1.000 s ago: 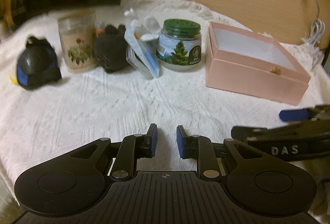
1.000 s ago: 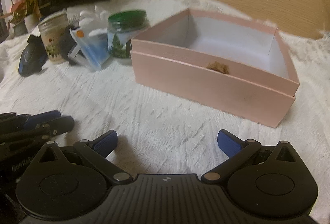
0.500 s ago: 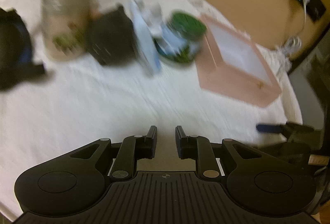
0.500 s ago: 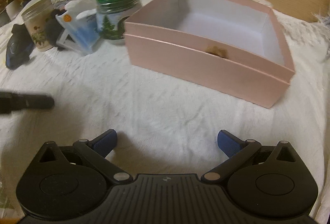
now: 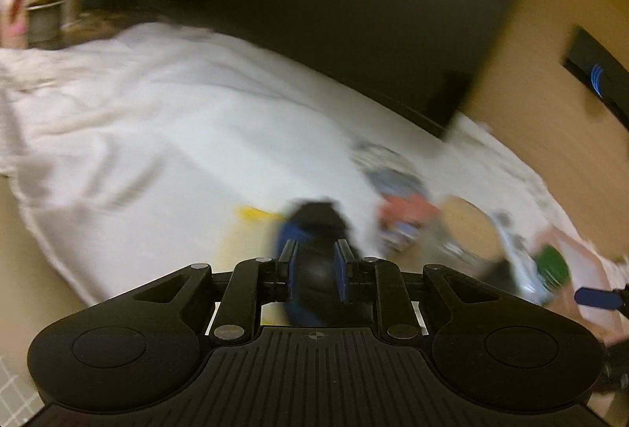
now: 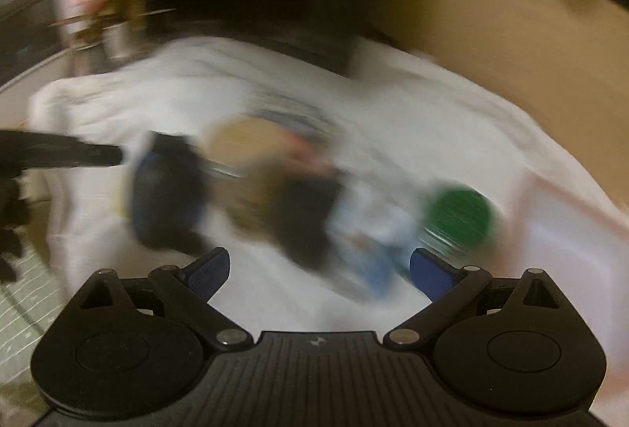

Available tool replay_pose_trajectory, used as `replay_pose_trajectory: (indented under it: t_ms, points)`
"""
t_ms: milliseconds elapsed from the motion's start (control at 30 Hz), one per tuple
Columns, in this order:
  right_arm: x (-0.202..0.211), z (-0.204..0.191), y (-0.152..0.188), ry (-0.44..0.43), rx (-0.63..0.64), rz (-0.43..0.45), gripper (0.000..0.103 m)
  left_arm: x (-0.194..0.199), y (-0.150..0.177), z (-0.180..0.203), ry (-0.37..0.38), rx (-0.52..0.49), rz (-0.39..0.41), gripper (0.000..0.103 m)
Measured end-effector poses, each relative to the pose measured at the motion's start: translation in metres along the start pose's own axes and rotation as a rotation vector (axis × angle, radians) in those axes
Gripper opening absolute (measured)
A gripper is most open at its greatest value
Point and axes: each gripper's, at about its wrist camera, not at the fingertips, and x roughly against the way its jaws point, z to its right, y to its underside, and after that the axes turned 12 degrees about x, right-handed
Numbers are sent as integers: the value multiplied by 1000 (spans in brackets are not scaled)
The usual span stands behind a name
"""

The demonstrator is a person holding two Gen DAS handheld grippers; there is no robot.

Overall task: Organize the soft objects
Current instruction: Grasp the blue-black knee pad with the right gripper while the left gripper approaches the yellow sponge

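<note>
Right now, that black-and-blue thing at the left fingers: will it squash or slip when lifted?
The black-and-blue object looks rounded and bulges past the left gripper, so it could slip or rotate. Whether it squashes is unclear; both views are blurred. It lies on the soft white cloth, so pushing it would probably drag fabric.

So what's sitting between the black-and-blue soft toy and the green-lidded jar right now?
In the right wrist view, between the black-and-blue toy and the green-lidded jar sit a tan-lidded jar, a dark fuzzy object and a blue-white packet, all motion-blurred.
</note>
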Motion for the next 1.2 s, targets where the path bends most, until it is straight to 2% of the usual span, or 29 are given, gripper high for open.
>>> replay_pose_trajectory:
  t_ms: [67,167,200,233,333,433,567,633,700,767,900,1033,1067,1200]
  points:
    - [-9,-28,-18,-76,60,21,98,4,-15,-22,-10,26,26,21]
    - [-28,-66,-40,-154,106,44,87,9,-29,-51,-20,55,61,21]
    - [-33,-79,-45,-148,120,46,81,9,-32,-59,-19,64,70,21]
    - [-45,-95,-53,-134,134,49,80,9,-33,-66,-21,74,78,21]
    - [-71,-123,-65,-104,113,74,79,7,-29,-88,-29,119,77,21]
    - [-104,-137,-66,-44,69,53,79,8,-20,-97,-3,121,53,21]
    - [-137,-142,-55,12,61,34,82,2,-9,-94,65,90,-7,21]
    - [-152,-137,-53,-7,25,4,85,-6,-9,-91,105,80,-54,21]
    - [-154,-127,-51,-38,-32,6,84,-19,-12,-84,127,58,-91,21]
    - [-150,-123,-51,-57,-48,7,79,-32,-16,-83,131,62,-99,21]
    - [-138,-113,-44,-11,-69,6,78,-64,-28,-85,137,114,-128,21]
    - [-139,-107,-34,-47,-93,-25,78,-99,-33,-85,170,132,-225,22]
    - [-139,-107,-34,-52,-90,-23,78,-104,-32,-84,181,135,-244,23]
    - [-143,-100,-34,-93,-108,-25,79,-115,-31,-83,254,162,-275,48]
